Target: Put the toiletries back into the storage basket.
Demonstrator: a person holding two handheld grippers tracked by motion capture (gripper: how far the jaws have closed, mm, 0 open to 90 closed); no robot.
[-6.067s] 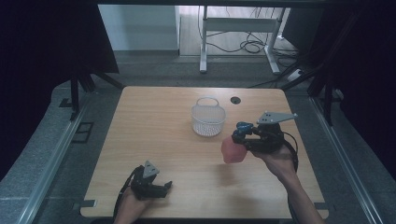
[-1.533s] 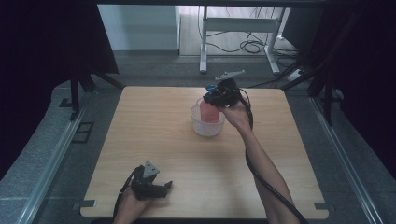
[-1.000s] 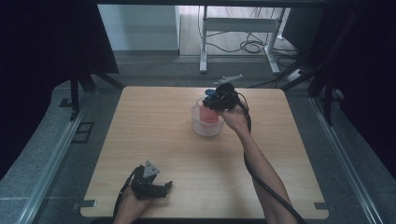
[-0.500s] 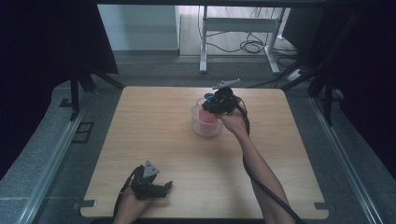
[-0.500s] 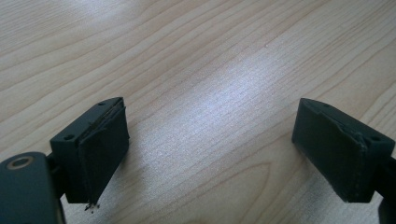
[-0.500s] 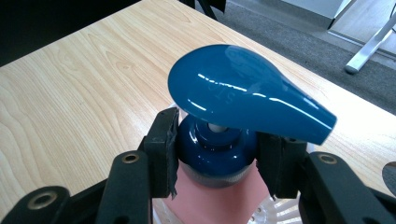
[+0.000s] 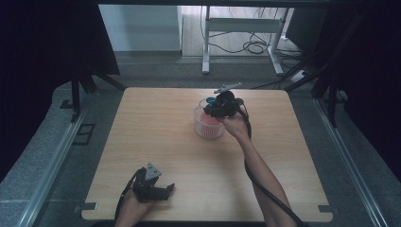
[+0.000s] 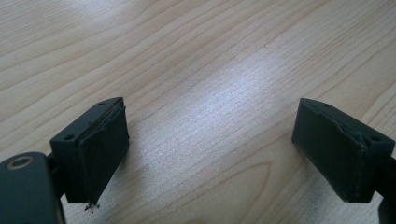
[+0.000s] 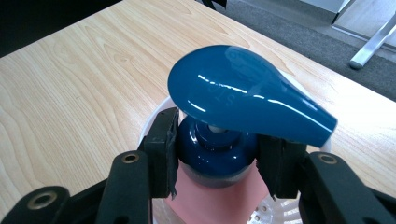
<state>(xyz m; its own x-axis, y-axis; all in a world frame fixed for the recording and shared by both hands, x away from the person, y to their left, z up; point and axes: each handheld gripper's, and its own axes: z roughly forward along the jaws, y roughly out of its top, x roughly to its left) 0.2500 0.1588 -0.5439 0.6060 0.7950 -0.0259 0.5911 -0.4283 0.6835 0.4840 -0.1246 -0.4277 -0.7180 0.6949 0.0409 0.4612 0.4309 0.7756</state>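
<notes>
Pink pump bottle (image 9: 219, 196), six seconds back held above the bare counter (image 7: 156, 123) beside the white basket (image 7: 202, 126), now stands inside that basket. Over the last second it has sunk slightly deeper. Right gripper (image 9: 218, 156) fingers remain clamped on the dark blue collar under the pump head (image 9: 243, 93). Left gripper (image 7: 152, 185) unmoved near the front edge, fingers (image 8: 100, 149) wide apart, nothing between. Judgement: placement nearly done; release outstanding.

You get a dim, dark-edged high view, while both gripper views are bright and sharp, with glare on the table (image 8: 219, 107) and the blue pump top (image 9: 243, 95).
</notes>
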